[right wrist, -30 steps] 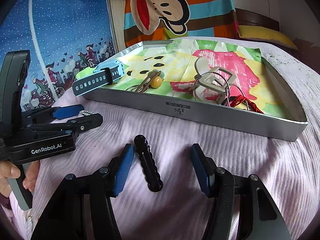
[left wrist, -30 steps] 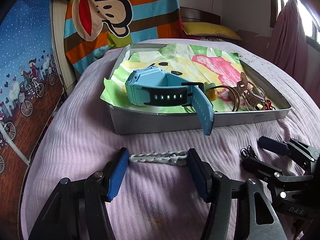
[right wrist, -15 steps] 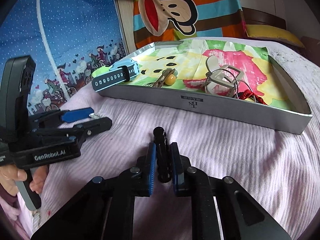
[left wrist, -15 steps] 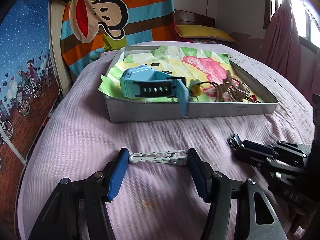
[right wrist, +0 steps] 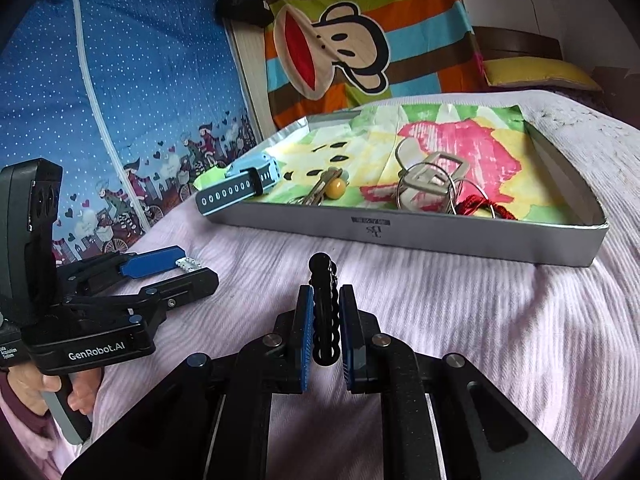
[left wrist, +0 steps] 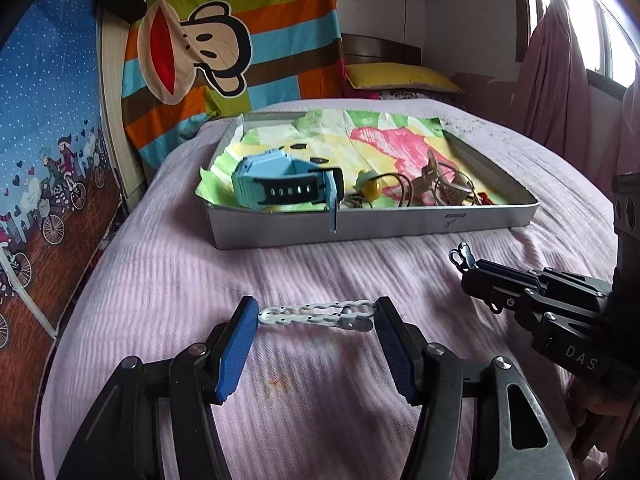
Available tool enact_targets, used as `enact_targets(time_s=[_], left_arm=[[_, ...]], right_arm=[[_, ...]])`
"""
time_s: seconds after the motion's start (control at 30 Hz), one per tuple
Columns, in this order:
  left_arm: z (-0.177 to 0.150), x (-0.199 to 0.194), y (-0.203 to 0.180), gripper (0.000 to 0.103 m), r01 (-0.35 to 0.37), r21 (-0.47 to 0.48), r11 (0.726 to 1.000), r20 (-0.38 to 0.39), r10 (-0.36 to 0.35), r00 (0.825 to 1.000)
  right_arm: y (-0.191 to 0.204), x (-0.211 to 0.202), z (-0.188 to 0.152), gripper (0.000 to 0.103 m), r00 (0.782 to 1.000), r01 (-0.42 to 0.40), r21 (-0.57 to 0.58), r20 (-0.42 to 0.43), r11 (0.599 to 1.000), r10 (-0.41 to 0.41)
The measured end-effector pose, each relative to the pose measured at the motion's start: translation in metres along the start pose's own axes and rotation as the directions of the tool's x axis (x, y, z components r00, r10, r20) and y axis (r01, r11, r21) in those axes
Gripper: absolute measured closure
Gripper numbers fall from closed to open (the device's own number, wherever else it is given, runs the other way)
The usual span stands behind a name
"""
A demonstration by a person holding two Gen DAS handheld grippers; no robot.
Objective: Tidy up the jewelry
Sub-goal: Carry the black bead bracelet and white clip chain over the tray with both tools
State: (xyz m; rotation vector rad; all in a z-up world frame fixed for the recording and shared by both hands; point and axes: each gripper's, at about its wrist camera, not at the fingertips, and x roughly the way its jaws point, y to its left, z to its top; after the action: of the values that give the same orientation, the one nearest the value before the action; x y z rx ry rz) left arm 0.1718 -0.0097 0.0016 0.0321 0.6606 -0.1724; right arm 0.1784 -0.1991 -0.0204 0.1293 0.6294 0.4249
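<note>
Left gripper (left wrist: 312, 320) is sitting wide apart on the pink bedspread (left wrist: 168, 280), with a white hair clip (left wrist: 316, 315) lying crosswise between its blue pads, the clip's ends right at the pads but not looking squeezed. Further back on the bed, a shallow grey tray (left wrist: 372, 228) lined with colourful paper is holding a blue watch (left wrist: 280, 184) whose strap is hanging over the front rim, plus a yellow bead (left wrist: 370, 189) and some metal rings (left wrist: 436, 188). Off to the right, the right gripper (left wrist: 476, 276) is poking in with a small dark clip end sticking out of it.

Over on the right wrist view, the right gripper (right wrist: 325, 320) is clamping narrow on a black hair clip (right wrist: 325, 304), lengthwise between the pads, tip pointing toward the tray (right wrist: 420, 234). The left gripper (right wrist: 176, 270) is showing on the left, held by a hand (right wrist: 48, 390), fingers apart, a bit of white clip (right wrist: 188, 264) peeking between them. Watch (right wrist: 236, 188) strap is hanging over the tray's left corner.
</note>
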Motion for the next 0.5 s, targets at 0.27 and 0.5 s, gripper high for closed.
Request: enact_targets(time_s=[0.27, 0.5], left_arm=[[0.007, -0.023, -0.002, 0.045, 0.020, 0.009, 1.000, 0.096, -0.021, 0.995], [0.012, -0.039, -0.010, 0.045, 0.014, 0.023, 1.000, 0.190, -0.018, 0.982]], right_arm=[[0.001, -0.013, 0.002, 0.092, 0.998, 0.009, -0.003, 0.057, 1.000, -0.009], [0.002, -0.023, 0.005, 0.092, 0.995, 0.015, 0.001, 0.104, 1.000, -0.015]])
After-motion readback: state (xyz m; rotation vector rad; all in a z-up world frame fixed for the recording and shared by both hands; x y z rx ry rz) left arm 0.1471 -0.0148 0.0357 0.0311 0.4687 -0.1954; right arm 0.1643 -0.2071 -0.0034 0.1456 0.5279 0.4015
